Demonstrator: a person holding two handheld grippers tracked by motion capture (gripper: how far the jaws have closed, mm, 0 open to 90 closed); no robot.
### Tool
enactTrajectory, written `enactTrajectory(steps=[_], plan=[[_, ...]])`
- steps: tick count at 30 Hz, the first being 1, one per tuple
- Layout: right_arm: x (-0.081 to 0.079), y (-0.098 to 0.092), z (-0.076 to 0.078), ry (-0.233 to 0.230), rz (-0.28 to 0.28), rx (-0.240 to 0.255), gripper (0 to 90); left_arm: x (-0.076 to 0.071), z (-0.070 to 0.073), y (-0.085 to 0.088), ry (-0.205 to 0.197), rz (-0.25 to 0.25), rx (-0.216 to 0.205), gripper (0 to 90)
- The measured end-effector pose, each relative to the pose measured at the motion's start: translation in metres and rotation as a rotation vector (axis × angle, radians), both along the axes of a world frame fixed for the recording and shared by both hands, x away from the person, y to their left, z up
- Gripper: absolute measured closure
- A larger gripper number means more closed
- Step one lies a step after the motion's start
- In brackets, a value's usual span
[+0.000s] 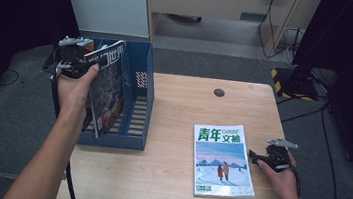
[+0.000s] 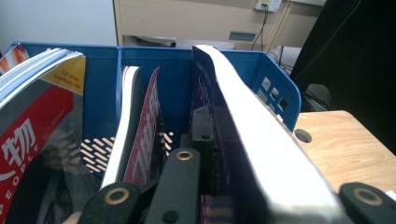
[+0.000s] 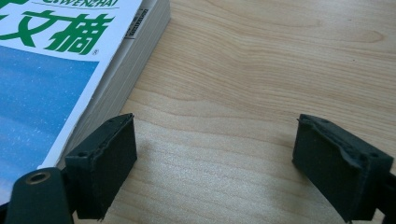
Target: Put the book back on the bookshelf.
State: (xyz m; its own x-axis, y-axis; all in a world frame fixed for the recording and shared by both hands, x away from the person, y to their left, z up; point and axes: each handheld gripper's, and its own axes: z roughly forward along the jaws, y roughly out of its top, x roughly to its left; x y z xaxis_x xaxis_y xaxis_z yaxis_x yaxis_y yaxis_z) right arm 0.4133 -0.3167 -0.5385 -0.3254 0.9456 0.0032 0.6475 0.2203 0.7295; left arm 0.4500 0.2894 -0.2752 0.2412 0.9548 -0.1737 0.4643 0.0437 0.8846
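Note:
My left gripper (image 1: 81, 58) is shut on a dark-covered magazine (image 1: 108, 86) and holds it upright over the blue file rack (image 1: 144, 63). In the left gripper view the magazine (image 2: 261, 140) stands on edge between the jaws, in the rack's (image 2: 154, 60) right-hand slot. My right gripper (image 1: 254, 156) rests low on the table just right of a thick magazine with a green title and a snowy cover (image 1: 223, 160). Its pads (image 3: 105, 163) are wide apart over bare wood, and the thick magazine's edge (image 3: 116, 70) lies beside the left pad, with nothing between the jaws.
Two other magazines stand in the rack: a red-and-grey one (image 2: 42, 126) on the left and a red-covered one (image 2: 140, 140) in the middle slot. The wooden table (image 1: 178, 110) has a round cable hole (image 1: 219, 92) near its far edge. Cables cross the floor behind.

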Motion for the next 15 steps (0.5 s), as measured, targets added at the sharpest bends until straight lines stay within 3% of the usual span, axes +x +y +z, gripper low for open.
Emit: enactTrajectory(steps=[15], plan=[[0.0,0.0,0.0,0.0,0.0,0.0,13.6,0.0004,-0.0013,-0.0001,0.003,0.003,0.019,82.1]])
